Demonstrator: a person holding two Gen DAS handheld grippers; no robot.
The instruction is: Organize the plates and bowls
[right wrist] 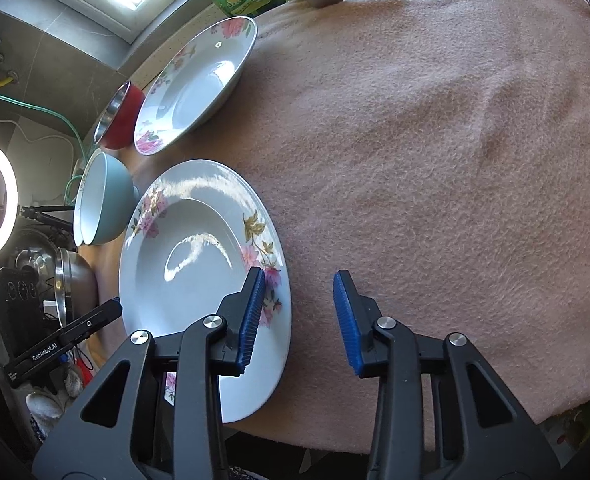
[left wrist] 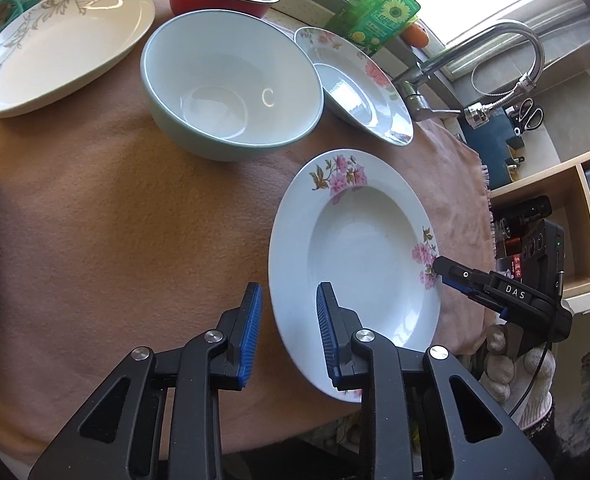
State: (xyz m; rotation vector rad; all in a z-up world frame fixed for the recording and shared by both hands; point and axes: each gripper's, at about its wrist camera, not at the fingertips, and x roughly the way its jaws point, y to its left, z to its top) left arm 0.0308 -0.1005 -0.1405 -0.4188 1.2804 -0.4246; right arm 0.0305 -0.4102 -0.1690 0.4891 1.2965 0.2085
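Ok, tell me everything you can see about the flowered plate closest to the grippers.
The nearest flowered plate is a white, glossy, ceramic-looking soup plate with a wide rim, a sunken centre and pink blossom sprays. It lies flat, upright and empty on the pinkish cloth, near its front edge. The left gripper straddles one side of the rim, the right gripper the opposite side; neither gripper's fingers visibly press on it yet.

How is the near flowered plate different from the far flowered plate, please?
1. The near flowered plate lies flat on the cloth; the far flowered plate is tilted, and seems to lean against the pale green bowl.
2. The rim of the near flowered plate lies between the pads of both the left tongs and the right tongs; no tongs are near the far flowered plate.

Both are white deep plates with pink flowers on the rim.
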